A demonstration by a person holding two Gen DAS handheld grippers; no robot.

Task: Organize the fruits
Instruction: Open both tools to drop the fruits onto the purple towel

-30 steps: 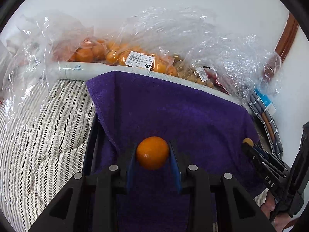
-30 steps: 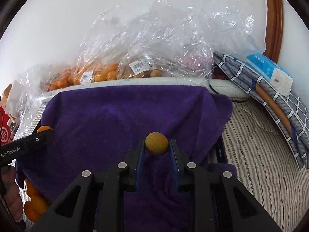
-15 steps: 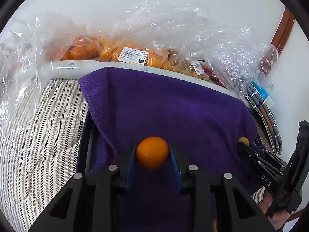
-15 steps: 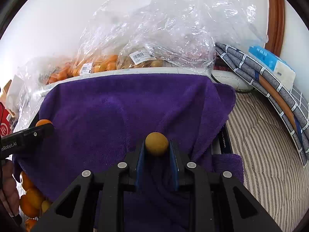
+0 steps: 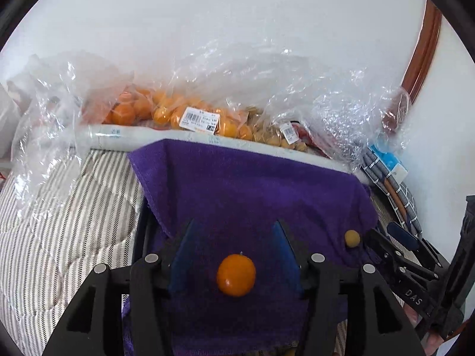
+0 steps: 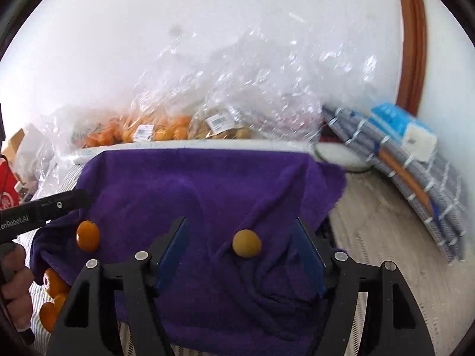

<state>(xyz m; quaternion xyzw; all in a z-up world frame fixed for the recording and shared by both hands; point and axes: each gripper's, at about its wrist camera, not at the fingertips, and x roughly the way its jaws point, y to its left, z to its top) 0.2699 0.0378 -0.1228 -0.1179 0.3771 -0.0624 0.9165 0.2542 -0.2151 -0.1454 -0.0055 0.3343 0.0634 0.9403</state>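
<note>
My left gripper (image 5: 234,231) is open, and an orange kumquat (image 5: 236,274) lies loose on the purple towel (image 5: 252,184) between its blue pads. My right gripper (image 6: 242,231) is open too, with a yellow-brown round fruit (image 6: 246,243) lying on the towel (image 6: 207,184) between its fingers. The kumquat also shows in the right wrist view (image 6: 87,235), below the left gripper's finger (image 6: 53,204). The yellow-brown fruit shows in the left wrist view (image 5: 351,238), beside the right gripper's fingers (image 5: 397,255).
Clear plastic bags of oranges (image 5: 166,112) and brownish fruit (image 5: 276,139) lie along the wall behind the towel. Several loose oranges (image 6: 53,290) sit at the towel's left edge. Striped bedding (image 5: 59,222) lies left; folded grey cloth and a blue pack (image 6: 400,130) lie right.
Both grippers have opened and let go of their fruits, which now rest on the purple towel. Both cameras have tilted up and pulled back a little.
</note>
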